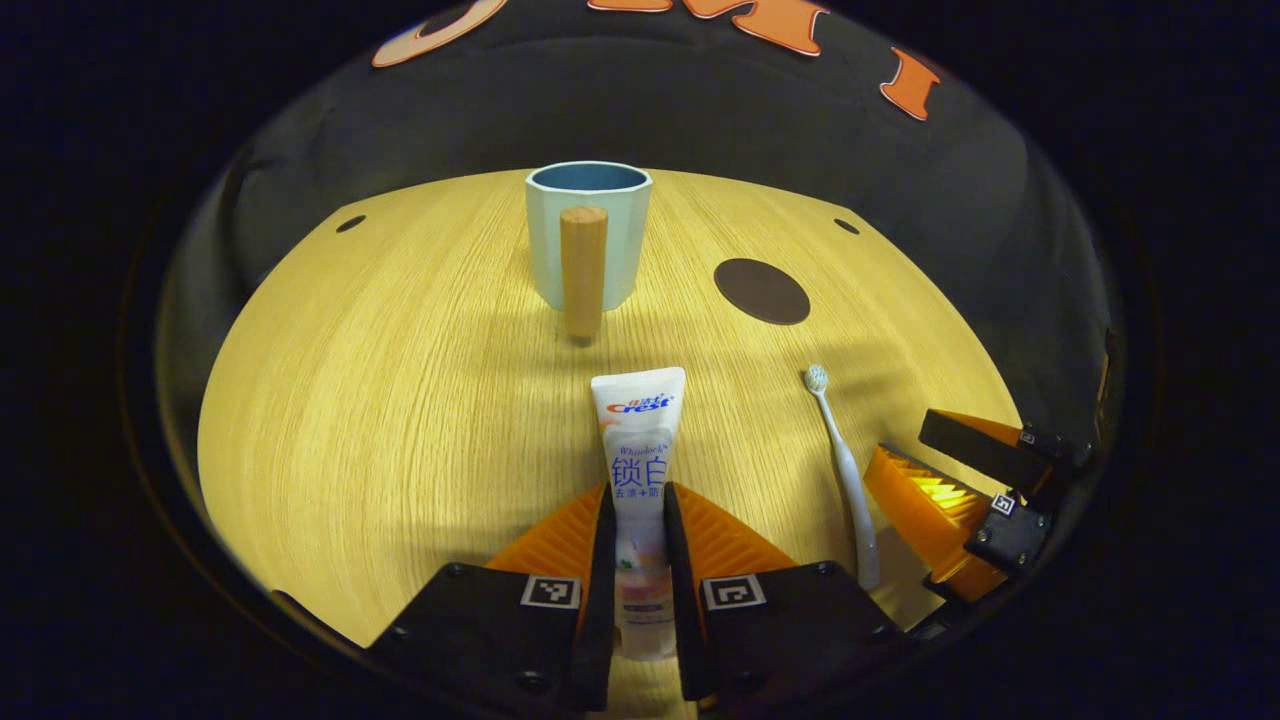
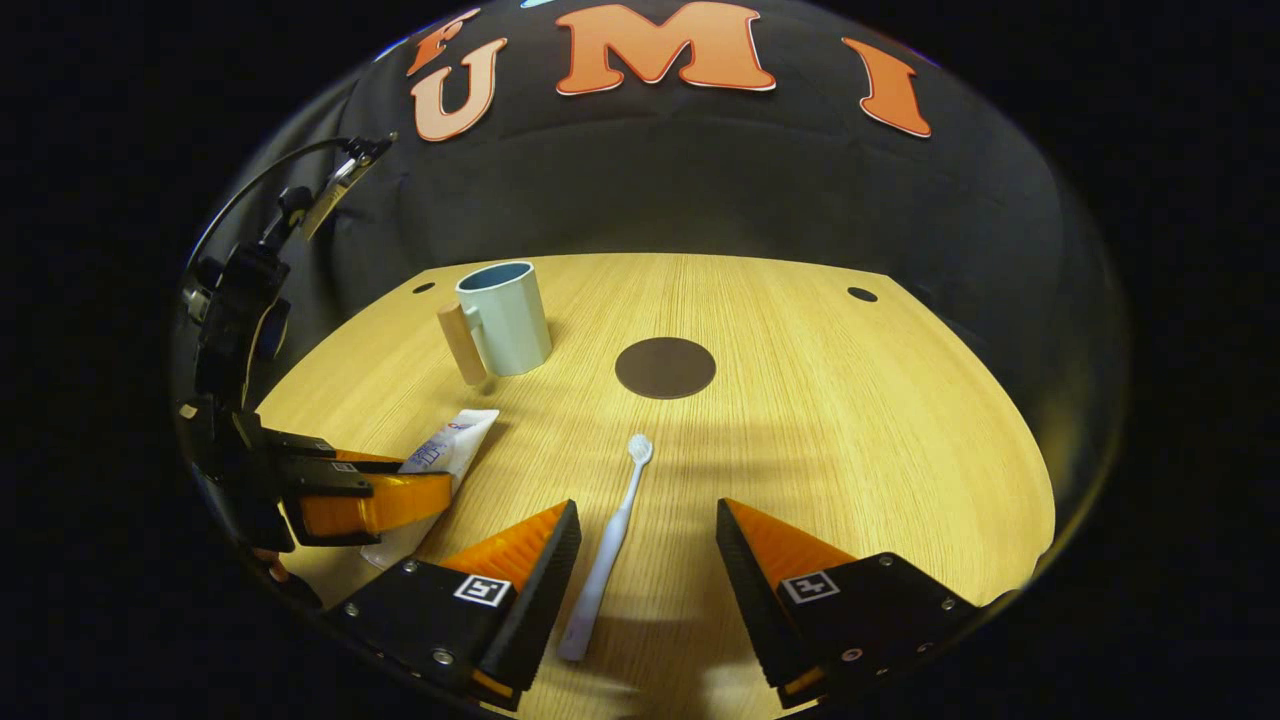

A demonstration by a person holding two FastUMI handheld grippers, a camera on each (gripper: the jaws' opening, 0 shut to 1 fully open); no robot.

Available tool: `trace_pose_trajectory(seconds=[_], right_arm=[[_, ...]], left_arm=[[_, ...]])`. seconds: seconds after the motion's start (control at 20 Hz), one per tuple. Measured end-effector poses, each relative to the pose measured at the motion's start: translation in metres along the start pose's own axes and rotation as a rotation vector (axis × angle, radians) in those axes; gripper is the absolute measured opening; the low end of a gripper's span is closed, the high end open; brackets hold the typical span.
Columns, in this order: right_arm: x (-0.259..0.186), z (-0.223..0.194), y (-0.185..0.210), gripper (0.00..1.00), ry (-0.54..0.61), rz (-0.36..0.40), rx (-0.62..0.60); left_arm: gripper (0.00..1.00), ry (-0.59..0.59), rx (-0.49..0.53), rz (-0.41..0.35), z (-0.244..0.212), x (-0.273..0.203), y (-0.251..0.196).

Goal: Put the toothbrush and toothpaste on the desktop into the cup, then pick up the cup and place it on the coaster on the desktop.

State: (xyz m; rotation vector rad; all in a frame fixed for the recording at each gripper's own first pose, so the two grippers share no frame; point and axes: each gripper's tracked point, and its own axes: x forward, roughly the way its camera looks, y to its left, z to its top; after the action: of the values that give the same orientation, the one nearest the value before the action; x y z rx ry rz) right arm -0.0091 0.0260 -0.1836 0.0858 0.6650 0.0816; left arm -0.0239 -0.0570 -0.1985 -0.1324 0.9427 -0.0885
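1. Your left gripper (image 1: 637,560) fingers are pressed narrow against both sides of the toothpaste (image 1: 638,470), near its lower end; your right gripper (image 2: 648,560) fingers stand wide, straddling the toothbrush (image 2: 610,550) handle without touching it.
2. The toothpaste's long axis points straight at the cup (image 1: 588,235), which stands upright beyond it on the desk (image 1: 400,400).
3. The coaster (image 2: 665,367) lies right of the cup.
4. The right gripper view shows the toothpaste resting flat.
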Motion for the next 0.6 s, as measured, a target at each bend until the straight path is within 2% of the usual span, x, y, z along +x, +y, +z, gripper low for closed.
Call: trace_pose_trajectory(seconds=[0.05,0.1,0.2,0.4,0.5,0.6], right_arm=[[0.002,-0.002,0.0,0.81,0.011,-0.007,0.002],[0.004,-0.004,0.0,0.75,0.023,-0.012,0.001],[0.007,-0.009,0.003,0.75,0.043,-0.01,0.006],[0.015,-0.018,0.013,0.6,0.097,0.005,0.02],[0.019,-0.022,0.012,0.52,0.118,0.0,0.03],[0.021,-0.02,0.005,0.38,0.121,-0.022,0.039]], left_arm=[[0.31,-0.014,-0.005,-0.019,0.004,0.005,-0.004],[0.22,-0.014,0.002,-0.027,0.001,0.0,-0.007],[0.2,-0.029,0.007,-0.049,0.004,-0.005,-0.01],[0.2,-0.08,0.021,-0.044,0.014,-0.008,-0.005],[0.2,-0.094,0.018,-0.047,0.018,-0.012,-0.005],[0.2,-0.111,0.015,-0.045,0.022,-0.016,-0.003]])
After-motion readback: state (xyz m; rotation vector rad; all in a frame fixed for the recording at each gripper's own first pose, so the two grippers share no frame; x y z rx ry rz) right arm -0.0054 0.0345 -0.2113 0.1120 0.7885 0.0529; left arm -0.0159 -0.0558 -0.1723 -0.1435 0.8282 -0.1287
